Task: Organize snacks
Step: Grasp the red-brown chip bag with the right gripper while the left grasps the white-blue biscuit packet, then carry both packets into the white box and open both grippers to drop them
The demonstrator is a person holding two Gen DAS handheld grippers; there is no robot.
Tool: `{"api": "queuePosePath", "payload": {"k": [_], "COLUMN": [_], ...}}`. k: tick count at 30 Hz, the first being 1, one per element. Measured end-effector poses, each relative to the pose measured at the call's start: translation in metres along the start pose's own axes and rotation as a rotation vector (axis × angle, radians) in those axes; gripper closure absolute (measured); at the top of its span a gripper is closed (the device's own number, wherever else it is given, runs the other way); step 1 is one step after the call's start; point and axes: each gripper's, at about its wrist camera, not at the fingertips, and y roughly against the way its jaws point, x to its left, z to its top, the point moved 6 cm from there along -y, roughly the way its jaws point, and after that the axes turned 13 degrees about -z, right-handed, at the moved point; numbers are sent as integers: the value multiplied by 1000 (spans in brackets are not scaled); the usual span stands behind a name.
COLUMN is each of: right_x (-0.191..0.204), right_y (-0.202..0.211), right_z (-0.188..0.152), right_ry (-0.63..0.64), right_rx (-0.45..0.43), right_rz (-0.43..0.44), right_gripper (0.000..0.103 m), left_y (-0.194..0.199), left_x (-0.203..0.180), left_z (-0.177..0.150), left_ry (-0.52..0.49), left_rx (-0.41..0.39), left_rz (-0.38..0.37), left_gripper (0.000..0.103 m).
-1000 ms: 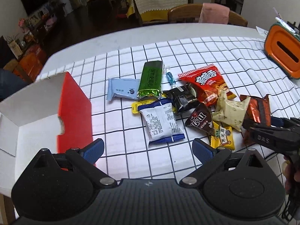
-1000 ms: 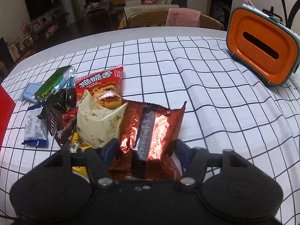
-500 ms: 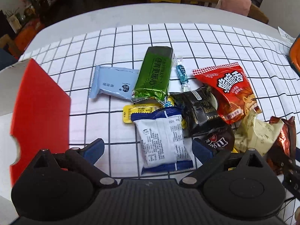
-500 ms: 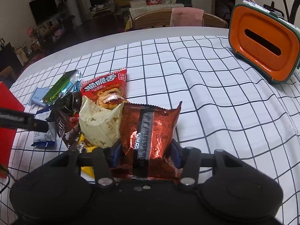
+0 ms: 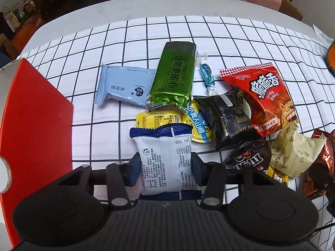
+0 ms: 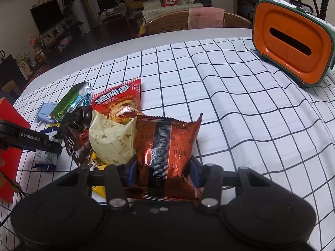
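On the white black-gridded tablecloth [image 6: 240,108], both grippers are clamped on snack packets at the near edge of the pile.

The left gripper [image 5: 164,170] has just been closing, and its blue pads now press the sides of the white-and-blue foil snack packet [image 5: 165,159], which lies flat beside the red cardboard box [image 5: 35,138]. The right gripper [image 6: 163,172], jaws also just closing, pinches the crinkled copper-red foil cookie packet [image 6: 167,144], its far end tilted up. Between them crowd a cream paper-look pouch [image 6: 111,140], a brown chocolate bag [image 5: 249,156] and a red chip bag [image 5: 263,96]. The cloth lies bare toward the orange tissue box [image 6: 293,44] at the table's far right edge.
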Motion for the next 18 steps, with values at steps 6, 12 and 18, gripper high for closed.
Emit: {"api": "queuePosePath", "payload": {"k": [6,12,18], "right_x": [0,-2,-2], "right_y": [14,40,70], "right_z": [-2,-5,-7], "right_ry": [-9,-28,-43], "right_rx": [-5,-24,-45], "right_rz": [-10,-26,-31], "right_gripper": [57,57,57], "left_y": [15,40,72], "left_x": [0,-3,-4], "left_z": [-9,-22,-29], "left_ry": [1,-15,-30], "left_rx": [-8,-17,-35], "left_rz": [-11,-22,-53], "left_gripper": [55,55,55]}}
